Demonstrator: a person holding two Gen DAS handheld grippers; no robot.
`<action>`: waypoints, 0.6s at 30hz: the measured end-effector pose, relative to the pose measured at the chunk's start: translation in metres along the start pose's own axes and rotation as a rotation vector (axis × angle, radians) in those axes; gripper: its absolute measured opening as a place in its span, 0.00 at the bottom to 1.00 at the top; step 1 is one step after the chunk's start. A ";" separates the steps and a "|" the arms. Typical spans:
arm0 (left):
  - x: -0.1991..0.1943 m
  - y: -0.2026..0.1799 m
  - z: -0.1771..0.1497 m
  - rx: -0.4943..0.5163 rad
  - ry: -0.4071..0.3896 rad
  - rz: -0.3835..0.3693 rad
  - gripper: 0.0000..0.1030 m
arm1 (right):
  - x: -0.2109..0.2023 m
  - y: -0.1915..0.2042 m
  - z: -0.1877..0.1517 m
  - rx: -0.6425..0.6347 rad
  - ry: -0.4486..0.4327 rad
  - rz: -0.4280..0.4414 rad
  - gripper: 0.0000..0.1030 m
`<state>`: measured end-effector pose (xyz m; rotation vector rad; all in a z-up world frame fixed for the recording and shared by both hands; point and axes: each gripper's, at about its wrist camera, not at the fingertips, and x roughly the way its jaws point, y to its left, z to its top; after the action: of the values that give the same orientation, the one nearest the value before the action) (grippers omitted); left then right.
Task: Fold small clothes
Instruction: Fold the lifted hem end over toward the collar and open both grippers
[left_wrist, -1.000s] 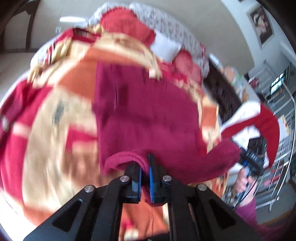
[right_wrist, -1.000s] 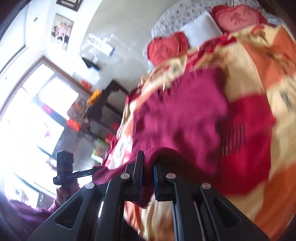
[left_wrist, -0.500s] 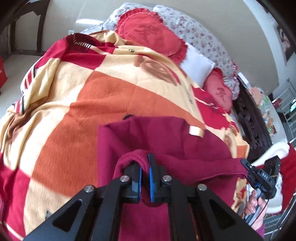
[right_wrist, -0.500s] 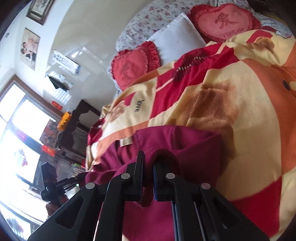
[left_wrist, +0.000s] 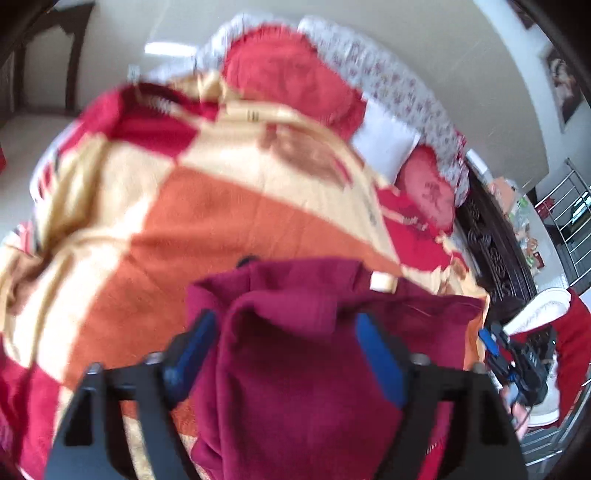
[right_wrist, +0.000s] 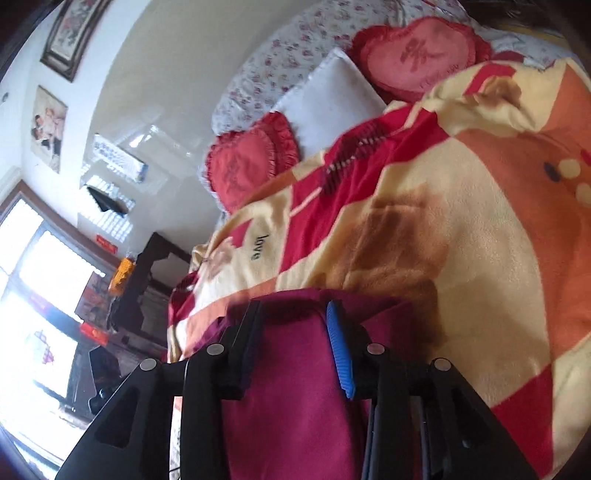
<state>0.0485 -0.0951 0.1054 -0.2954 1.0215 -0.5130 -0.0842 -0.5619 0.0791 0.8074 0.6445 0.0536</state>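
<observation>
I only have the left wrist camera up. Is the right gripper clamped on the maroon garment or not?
Observer: No. In the right wrist view the right gripper has just been opening. Its jaws stand apart, and the maroon garment lies between them, not pinched.
Operator: What lies just past its fingertips?
Observer: The garment's edge ends there. Beyond it the blanket carries the word "love".
Operator: Anything off to the side of the bed in that view?
Observer: A bright window at the left edge of the view.
</observation>
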 end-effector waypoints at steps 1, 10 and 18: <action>-0.006 -0.003 0.000 0.016 -0.019 -0.008 0.84 | -0.004 0.005 -0.003 -0.027 0.007 0.007 0.16; 0.051 0.002 -0.002 0.015 0.032 0.167 0.83 | 0.057 0.055 -0.019 -0.277 0.107 -0.107 0.16; 0.080 0.032 0.002 -0.036 0.088 0.228 0.83 | 0.114 0.021 0.013 -0.215 0.100 -0.224 0.07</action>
<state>0.0923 -0.1110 0.0331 -0.1863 1.1347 -0.3042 0.0192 -0.5239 0.0413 0.5246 0.8056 -0.0410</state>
